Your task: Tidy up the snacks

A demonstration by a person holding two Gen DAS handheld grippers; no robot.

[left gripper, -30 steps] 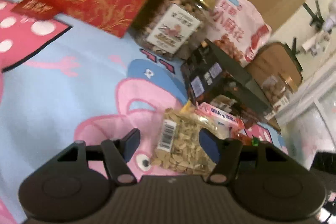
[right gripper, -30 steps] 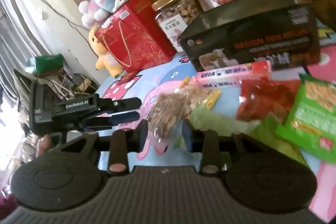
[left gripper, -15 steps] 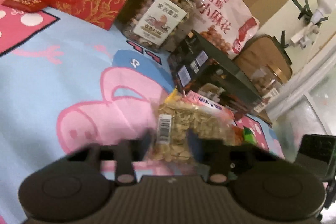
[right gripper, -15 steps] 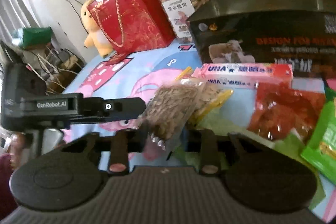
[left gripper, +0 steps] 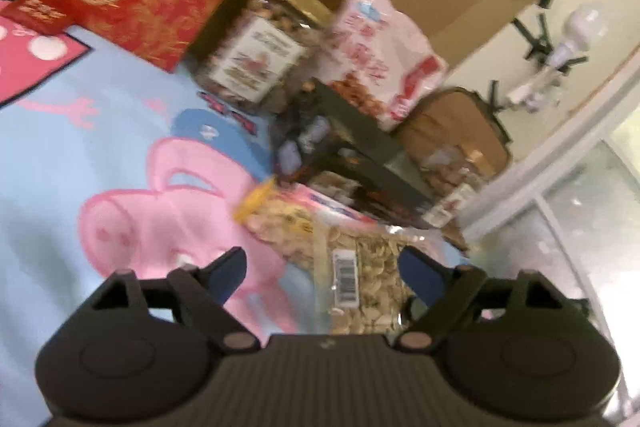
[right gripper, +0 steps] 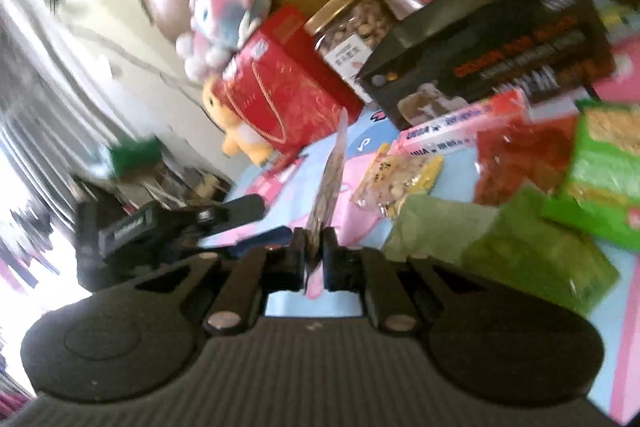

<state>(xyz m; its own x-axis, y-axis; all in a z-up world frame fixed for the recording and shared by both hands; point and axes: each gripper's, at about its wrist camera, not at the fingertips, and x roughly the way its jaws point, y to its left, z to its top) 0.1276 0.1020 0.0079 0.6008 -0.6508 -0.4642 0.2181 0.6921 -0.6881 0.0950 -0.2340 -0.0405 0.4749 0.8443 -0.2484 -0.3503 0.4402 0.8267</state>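
The clear seed packet now stands edge-on in the lower middle of the right wrist view, pinched at its bottom edge by the right gripper, whose jaws have just been closing onto it; half a second ago it lay slanted and loose between them. In the left wrist view the same seed packet sits at lower middle between the fingers of the left gripper, which have just been opening: they clamped it a moment ago and now stand spread, clear of it. Beyond lie the nut pouch, pink box, black box and nut jar on the cartoon sheet.
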